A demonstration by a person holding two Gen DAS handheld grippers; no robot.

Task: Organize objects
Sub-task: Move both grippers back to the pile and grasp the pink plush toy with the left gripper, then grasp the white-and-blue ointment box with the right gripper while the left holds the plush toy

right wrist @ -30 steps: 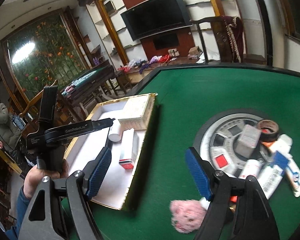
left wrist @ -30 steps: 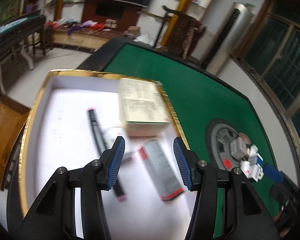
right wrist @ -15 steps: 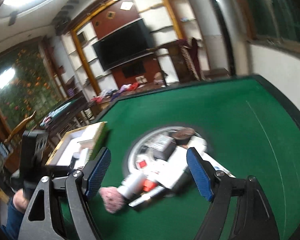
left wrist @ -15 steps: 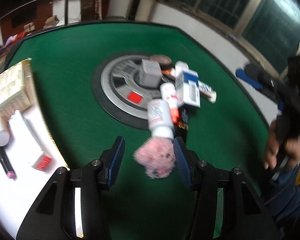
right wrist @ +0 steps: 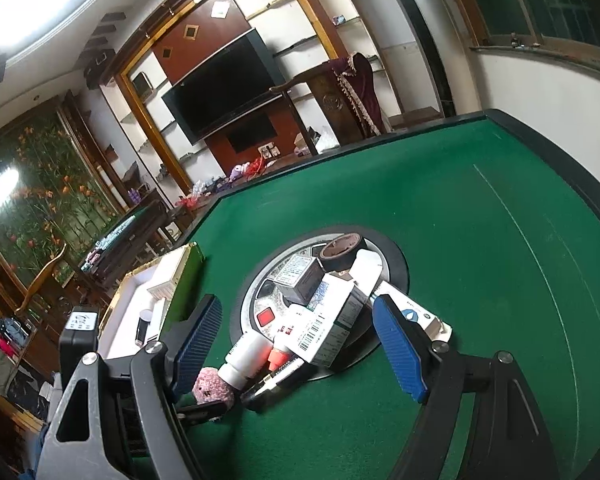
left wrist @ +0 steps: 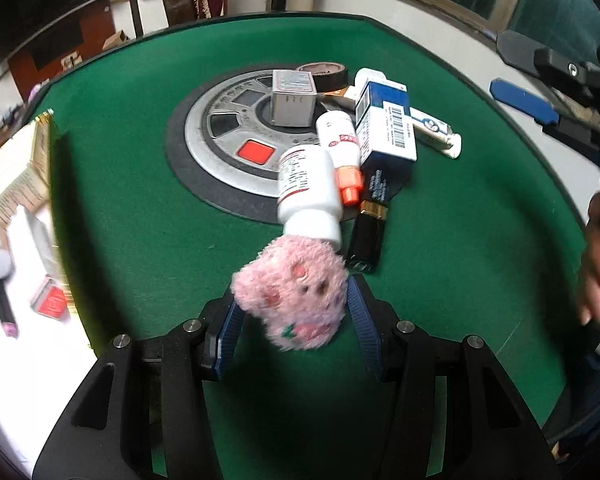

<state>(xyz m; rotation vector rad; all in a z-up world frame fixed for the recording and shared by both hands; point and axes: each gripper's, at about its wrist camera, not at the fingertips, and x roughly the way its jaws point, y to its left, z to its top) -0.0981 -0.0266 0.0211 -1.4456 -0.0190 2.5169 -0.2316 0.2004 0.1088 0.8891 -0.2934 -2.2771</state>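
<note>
Now the left gripper (left wrist: 296, 312) looks at the pile on the green worktop (left wrist: 460, 240), where a second ago it looked into the white tray (left wrist: 24, 360) with the gold rim; that tray now lies at the far left of its view. Its jaws stand part open on either side of the pink plush toy (left wrist: 296, 292), which half a second ago lay just ahead of the tips. Whether the pads press on the toy I cannot tell.

The right gripper (right wrist: 296, 344) has swung from the tray side to face the pile, and its jaws stand wide with nothing between them.

On and beside the one round metal disc (left wrist: 228, 144) at the worktop's middle lie one grey box (left wrist: 292, 98), one roll of dark tape (left wrist: 324, 72), one white bottle (left wrist: 308, 192), one white tube with an orange cap (left wrist: 342, 148), one blue and white carton (left wrist: 384, 124), one white tube (left wrist: 434, 132) to its right, and one black and gold battery (left wrist: 368, 236) near the toy.

Inside the tray, the left view shows one beige box (left wrist: 20, 184), one black pen-like stick (left wrist: 2, 304) and one red-ended packet (left wrist: 50, 300).
</note>
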